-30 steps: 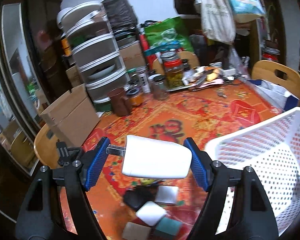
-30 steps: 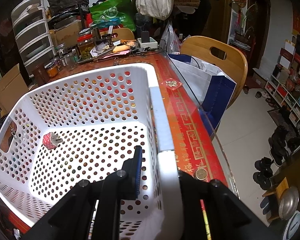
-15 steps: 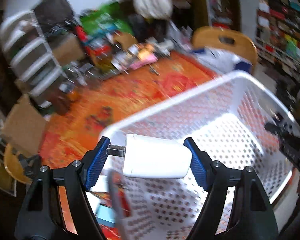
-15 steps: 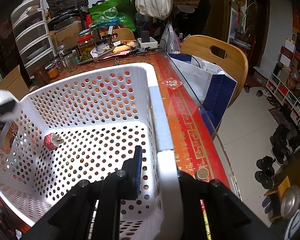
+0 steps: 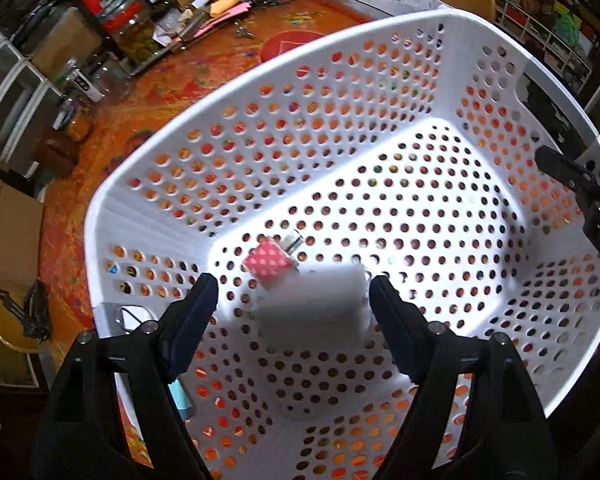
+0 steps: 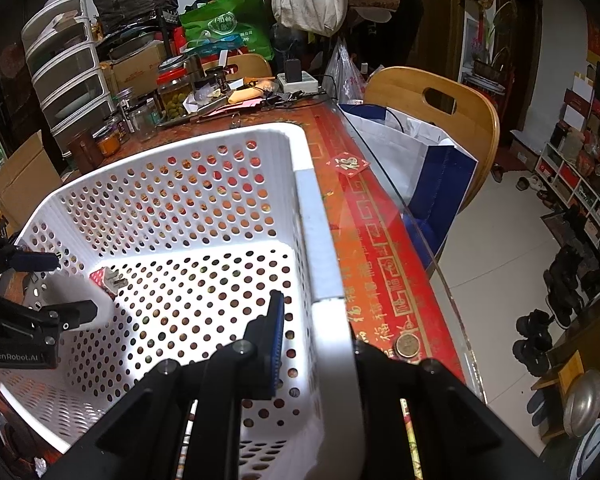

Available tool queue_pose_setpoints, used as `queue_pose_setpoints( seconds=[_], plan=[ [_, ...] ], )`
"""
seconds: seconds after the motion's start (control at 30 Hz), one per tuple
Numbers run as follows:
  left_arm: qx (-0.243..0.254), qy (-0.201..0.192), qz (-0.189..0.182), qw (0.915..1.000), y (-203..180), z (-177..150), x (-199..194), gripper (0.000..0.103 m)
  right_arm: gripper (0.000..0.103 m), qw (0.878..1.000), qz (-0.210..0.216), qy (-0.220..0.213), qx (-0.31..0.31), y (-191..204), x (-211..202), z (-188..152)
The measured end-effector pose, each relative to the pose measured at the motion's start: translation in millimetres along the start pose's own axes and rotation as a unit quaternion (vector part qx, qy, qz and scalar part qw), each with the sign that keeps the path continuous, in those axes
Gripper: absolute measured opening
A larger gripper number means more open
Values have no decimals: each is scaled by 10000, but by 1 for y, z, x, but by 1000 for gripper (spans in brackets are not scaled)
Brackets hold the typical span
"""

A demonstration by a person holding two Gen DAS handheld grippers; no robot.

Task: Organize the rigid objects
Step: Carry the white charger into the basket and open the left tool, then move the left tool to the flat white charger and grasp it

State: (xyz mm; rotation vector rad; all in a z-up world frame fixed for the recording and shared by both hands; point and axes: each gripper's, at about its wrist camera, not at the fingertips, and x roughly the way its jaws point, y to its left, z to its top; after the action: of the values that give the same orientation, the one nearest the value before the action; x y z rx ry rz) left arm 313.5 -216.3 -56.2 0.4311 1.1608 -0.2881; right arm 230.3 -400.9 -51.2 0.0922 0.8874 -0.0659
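A white perforated basket (image 5: 380, 44) stands on the red patterned table. My left gripper (image 5: 294, 312) is open over the basket's inside. A white charger block (image 5: 312, 304) shows blurred between the spread fingers, clear of both pads, above the basket floor. A pink dotted plug adapter (image 5: 270, 265) lies on the basket floor just beyond it, also in the right wrist view (image 6: 104, 280). My right gripper (image 6: 320, 332) is shut on the basket's near rim (image 6: 316, 236). The left gripper shows in the right wrist view (image 6: 52, 284) at the basket's left wall.
Jars (image 6: 174, 94), stacked drawers (image 6: 68, 80), cardboard boxes (image 5: 4, 224) and papers crowd the table's far side. A wooden chair (image 6: 436, 120) with a white and blue bag (image 6: 416, 152) stands by the glass table edge. A coin (image 6: 407, 346) lies near the basket.
My left gripper swung from the table over into the basket, then opened. The white charger left its pads and is dropping. My right gripper held still on the rim.
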Motion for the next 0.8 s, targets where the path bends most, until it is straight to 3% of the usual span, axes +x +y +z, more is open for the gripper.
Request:
queue_pose_setpoints(
  seconds=[0.1,0.2,0.27,0.3,0.33,0.47,0.6,0.8],
  plan=[
    [-128,-295,-17,9995,15,0,-12,87,13,10000,-38,27,-12,0,0,1],
    [-418,-881,-56,9952,46,-24,-46,88,13,9999,-83,51,-53,1,0,1],
    [-876,-1270,-120,9880,82,-51,-71,92,13,9999,-117,68,-67,3,0,1],
    [-1062,-1421,-114,9841,99,-66,-80,101,13,9998,-145,85,-76,4,1,2],
    [-1294,-1567,-28,9791,122,-86,-86,103,13,9998,-165,95,-91,5,1,2],
    [-2145,-1281,391,9675,194,-154,-67,103,13,9996,-215,115,-147,7,1,2],
    [-2666,-901,4,9596,233,-207,-20,103,13,9996,-235,119,-130,6,1,2],
    [-2456,-631,-92,9673,228,-234,26,102,13,9990,-365,172,-169,7,2,2]
  ],
)
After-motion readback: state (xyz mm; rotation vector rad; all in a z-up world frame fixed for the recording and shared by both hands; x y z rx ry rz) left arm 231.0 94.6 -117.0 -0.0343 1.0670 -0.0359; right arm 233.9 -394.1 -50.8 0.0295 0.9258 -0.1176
